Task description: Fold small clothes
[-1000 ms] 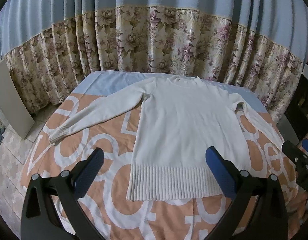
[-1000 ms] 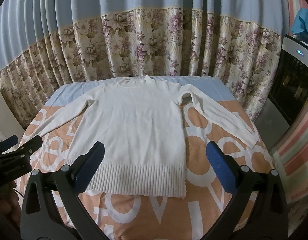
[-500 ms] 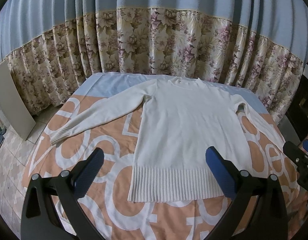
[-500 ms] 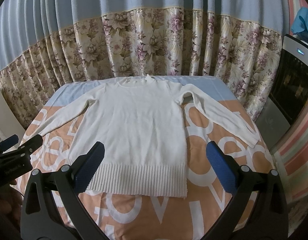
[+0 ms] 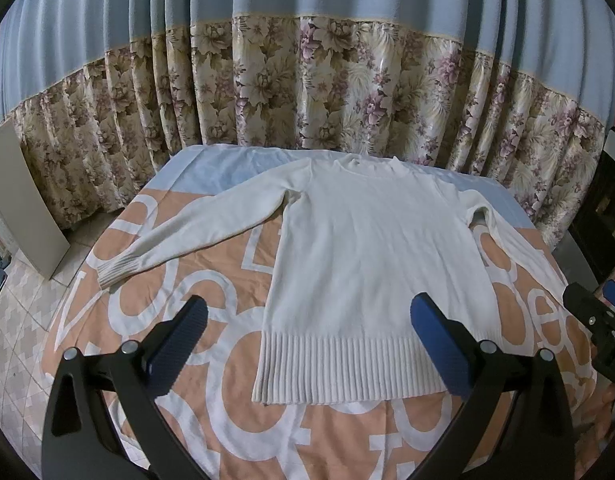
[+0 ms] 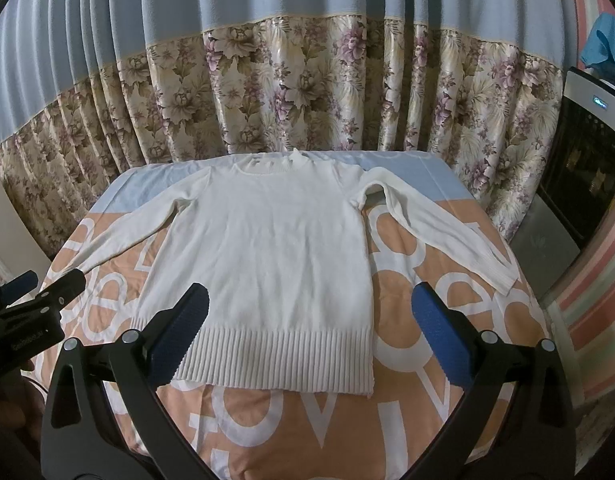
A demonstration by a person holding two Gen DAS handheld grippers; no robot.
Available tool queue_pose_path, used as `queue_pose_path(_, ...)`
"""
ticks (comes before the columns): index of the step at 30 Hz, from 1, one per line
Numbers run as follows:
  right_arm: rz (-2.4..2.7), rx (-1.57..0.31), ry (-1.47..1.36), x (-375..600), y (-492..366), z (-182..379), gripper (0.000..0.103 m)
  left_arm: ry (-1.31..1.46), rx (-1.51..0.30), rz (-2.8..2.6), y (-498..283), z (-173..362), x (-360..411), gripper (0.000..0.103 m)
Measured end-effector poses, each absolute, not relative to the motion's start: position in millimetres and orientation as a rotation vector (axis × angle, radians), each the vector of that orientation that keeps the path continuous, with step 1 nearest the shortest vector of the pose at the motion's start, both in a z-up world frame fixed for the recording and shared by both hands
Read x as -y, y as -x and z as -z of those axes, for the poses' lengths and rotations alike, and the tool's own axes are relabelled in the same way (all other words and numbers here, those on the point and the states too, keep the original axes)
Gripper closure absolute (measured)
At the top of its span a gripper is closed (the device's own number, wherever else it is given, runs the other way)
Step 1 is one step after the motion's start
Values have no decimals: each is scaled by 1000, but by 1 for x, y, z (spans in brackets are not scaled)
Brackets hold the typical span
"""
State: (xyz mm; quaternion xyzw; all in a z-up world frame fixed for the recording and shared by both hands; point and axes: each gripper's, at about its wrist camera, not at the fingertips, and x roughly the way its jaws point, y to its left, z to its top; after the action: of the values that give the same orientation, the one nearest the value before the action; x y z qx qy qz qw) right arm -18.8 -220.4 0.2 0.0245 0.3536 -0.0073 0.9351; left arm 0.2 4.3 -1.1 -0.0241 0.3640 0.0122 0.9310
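A white long-sleeved knit sweater (image 5: 371, 248) (image 6: 267, 248) lies flat, collar at the far end and ribbed hem nearest me, both sleeves spread outward. It rests on a table under an orange and blue cloth with large white letters (image 5: 211, 392) (image 6: 407, 320). My left gripper (image 5: 307, 312) hovers wide open above the hem's left part, holding nothing. Above the hem's right corner my right gripper (image 6: 307, 312) is also wide open and empty. Each gripper shows at the edge of the other's view.
Floral and blue curtains (image 5: 307, 92) hang right behind the table. A pale board (image 5: 23, 204) leans at the left over a tiled floor (image 5: 11, 340). A dark appliance (image 6: 587, 168) stands at the right.
Both views have drifted back and slightly up, so the sweater sits a little lower and farther. Neither gripper's opening has altered, and the sweater lies as before.
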Motion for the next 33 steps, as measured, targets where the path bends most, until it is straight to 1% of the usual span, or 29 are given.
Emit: queue_pose_path(33, -3, -736, -53, 223, 17, 2, 3, 57, -758, -49, 3, 7, -11, 2)
